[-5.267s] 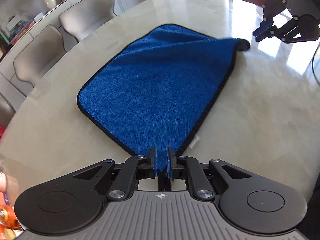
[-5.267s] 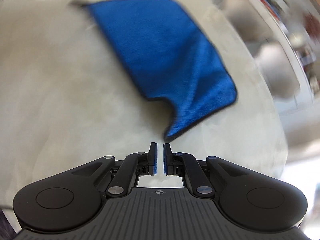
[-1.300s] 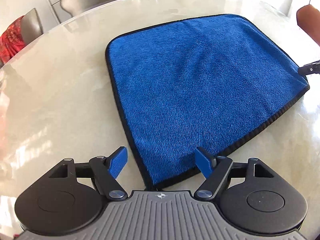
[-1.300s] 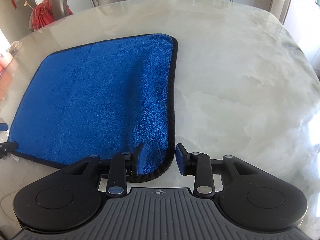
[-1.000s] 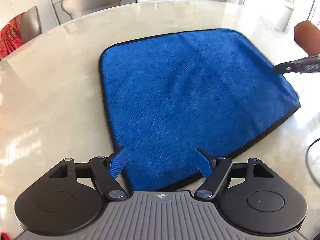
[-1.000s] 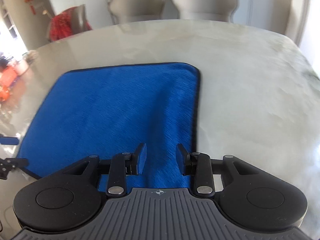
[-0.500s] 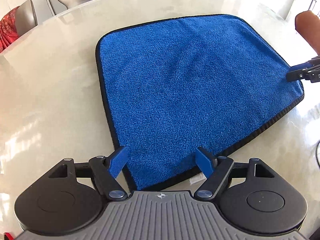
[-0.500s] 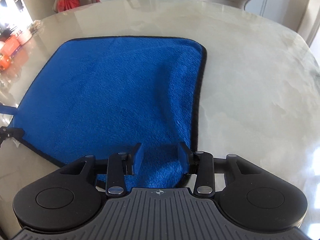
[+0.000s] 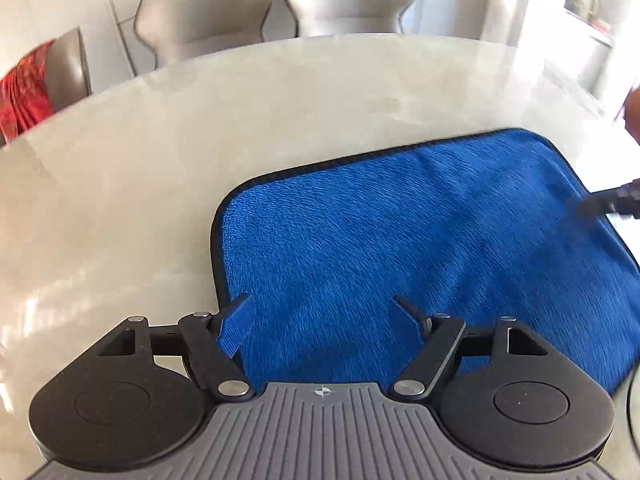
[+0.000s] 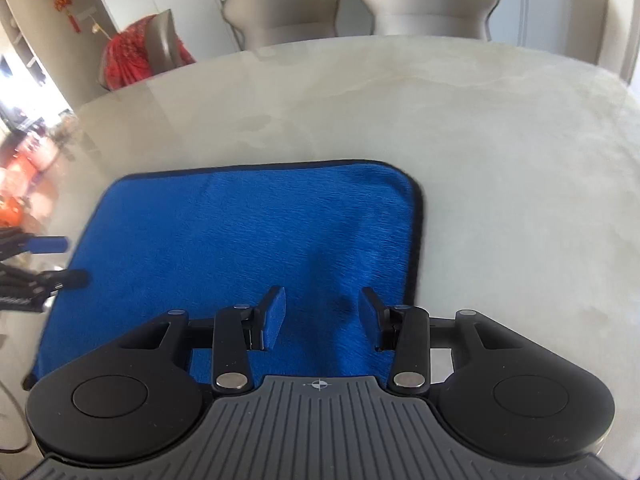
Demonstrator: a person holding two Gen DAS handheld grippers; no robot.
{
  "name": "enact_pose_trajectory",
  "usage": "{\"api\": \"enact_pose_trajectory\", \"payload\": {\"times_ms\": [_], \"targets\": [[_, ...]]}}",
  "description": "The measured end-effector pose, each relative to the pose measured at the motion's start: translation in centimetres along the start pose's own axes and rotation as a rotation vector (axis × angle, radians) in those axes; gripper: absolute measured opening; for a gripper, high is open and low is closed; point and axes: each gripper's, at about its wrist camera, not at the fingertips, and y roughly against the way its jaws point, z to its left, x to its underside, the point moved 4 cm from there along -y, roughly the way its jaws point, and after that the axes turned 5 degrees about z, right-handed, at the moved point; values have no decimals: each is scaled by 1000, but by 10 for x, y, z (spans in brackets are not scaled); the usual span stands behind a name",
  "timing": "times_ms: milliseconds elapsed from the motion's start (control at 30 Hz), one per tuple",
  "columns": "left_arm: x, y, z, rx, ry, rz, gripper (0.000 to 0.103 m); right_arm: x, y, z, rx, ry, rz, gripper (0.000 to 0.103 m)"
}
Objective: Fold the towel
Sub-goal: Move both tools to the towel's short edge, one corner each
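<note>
A blue towel [image 9: 420, 248] with a black hem lies flat on the pale marble table [image 9: 200, 140]. My left gripper [image 9: 322, 308] hovers open over the towel's left part, just inside its left hem, its blue pads wide apart and nothing pinched. My right gripper [image 10: 322, 296] hangs over the right part of the towel [image 10: 240, 240], near the right hem. Its jaws are opening, with towel pile below the gap and the pads not pressing on it. Each gripper shows at the edge of the other's view: right gripper [image 9: 612, 202], left gripper [image 10: 48, 260].
Two grey chairs [image 9: 272, 4] stand behind the table's far edge. A third chair with a red cloth [image 10: 132, 56] is at the far left. Bare tabletop [image 10: 520, 160] stretches beyond and to the right of the towel. A thin cable [image 10: 12, 408] lies at the near left.
Both grippers have moved forward over the towel, so its near hem is now hidden beneath them. The right jaws stand wider than before. The towel has stayed flat.
</note>
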Motion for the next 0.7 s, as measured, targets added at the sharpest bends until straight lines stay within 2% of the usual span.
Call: {"api": "enact_pose_trajectory", "payload": {"times_ms": [67, 200, 300, 367, 433, 467, 567, 700], "targets": [[2, -7, 3, -5, 0, 15, 80, 3, -4, -2, 5, 24, 11, 41], [2, -10, 11, 5, -8, 14, 82, 5, -1, -13, 42, 39, 7, 28], [1, -10, 15, -23, -16, 21, 83, 4, 2, -19, 76, 33, 18, 19], [-3, -10, 15, -32, -23, 8, 82, 2, 2, -17, 97, 43, 36, 21], [-9, -9, 13, -36, -32, -15, 81, -3, 2, -9, 97, 64, 31, 37], [-14, -10, 11, -34, -35, -36, 81, -6, 4, -5, 92, 78, 10, 40], [-29, -21, 6, -17, -28, -56, 81, -18, -4, 7, 62, 107, -25, 41], [-36, -35, 8, -18, -9, -44, 83, -25, -16, 11, 49, 140, -17, 41]]}}
